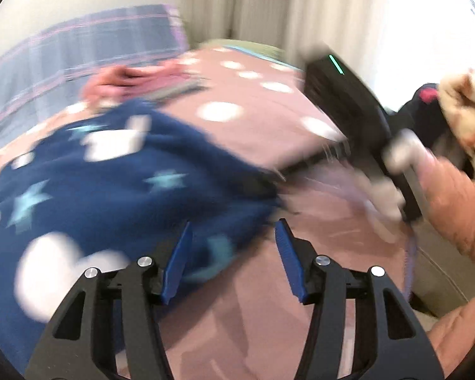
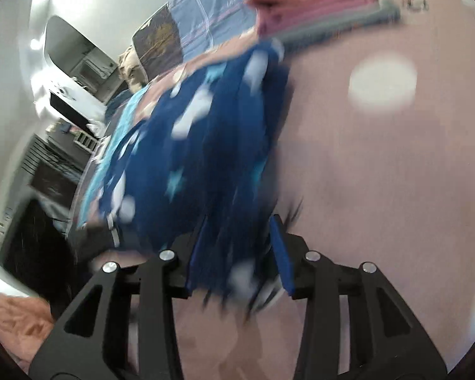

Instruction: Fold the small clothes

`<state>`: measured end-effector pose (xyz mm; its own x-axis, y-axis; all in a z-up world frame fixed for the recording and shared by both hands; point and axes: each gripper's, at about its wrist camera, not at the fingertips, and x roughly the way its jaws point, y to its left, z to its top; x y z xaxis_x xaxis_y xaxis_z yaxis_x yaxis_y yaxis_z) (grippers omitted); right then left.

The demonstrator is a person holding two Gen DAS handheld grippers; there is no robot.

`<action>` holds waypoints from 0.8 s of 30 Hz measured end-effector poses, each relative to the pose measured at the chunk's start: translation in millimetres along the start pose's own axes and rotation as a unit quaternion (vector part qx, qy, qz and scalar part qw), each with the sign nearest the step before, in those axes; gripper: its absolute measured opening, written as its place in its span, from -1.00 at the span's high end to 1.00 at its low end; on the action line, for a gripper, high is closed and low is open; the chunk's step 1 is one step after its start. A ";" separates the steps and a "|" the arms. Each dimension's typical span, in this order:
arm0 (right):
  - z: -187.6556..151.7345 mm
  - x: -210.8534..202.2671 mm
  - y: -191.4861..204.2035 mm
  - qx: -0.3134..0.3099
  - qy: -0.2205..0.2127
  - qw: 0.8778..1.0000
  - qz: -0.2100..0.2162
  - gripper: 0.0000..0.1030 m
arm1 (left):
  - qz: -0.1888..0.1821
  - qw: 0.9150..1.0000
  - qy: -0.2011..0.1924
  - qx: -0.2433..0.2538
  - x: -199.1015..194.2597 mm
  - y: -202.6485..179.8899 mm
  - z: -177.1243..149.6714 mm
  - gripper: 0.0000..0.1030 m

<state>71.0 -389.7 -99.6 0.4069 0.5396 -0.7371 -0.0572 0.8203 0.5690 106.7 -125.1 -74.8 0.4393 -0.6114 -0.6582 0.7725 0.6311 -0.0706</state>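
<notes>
Right wrist view shows your right gripper (image 2: 237,250) with navy star-print garment (image 2: 212,145) bunched between its jaws on the bed (image 2: 380,190); whether the pads press it, blur hides. Your left gripper (image 1: 234,259) stands spread, pinching nothing. Pull sideways now and the cloth may slip free.

Both handheld grippers share one build: matte black linkage arms with triangular cut-outs, joined by round silver pivot screws, two on each side. The left gripper (image 1: 234,259) carries flat blue ribbed pads (image 1: 177,262) on its fingers; the right gripper (image 2: 237,253) has the same blue pads (image 2: 281,253). Seen from the left wrist, the right unit's black housing (image 1: 348,104) bears a thin turquoise light strip. The person's sleeve (image 1: 459,209) is a quilted salmon-pink fabric.
</notes>
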 end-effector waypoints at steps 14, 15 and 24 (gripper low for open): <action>12.9 -31.3 46.2 -0.014 -0.103 0.989 -0.108 -0.15 | 0.222 0.933 -0.068 -0.274 -140.6 180.6 -58.4 -0.29; 27.2 -32.6 47.2 -0.006 -0.113 0.989 -0.096 -0.19 | 0.219 0.931 -0.068 -0.282 -140.3 195.7 -53.7 -0.30; 155.0 21.8 22.4 0.036 -0.114 0.988 -0.099 -0.23 | 0.168 0.919 0.005 -0.356 -81.8 332.1 -24.2 -0.30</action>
<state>219.8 -389.0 -46.4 0.5993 0.3071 -0.7393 0.1056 0.8851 0.4533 316.2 146.0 -62.6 0.5908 -0.3227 -0.7395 0.0965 0.9382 -0.3323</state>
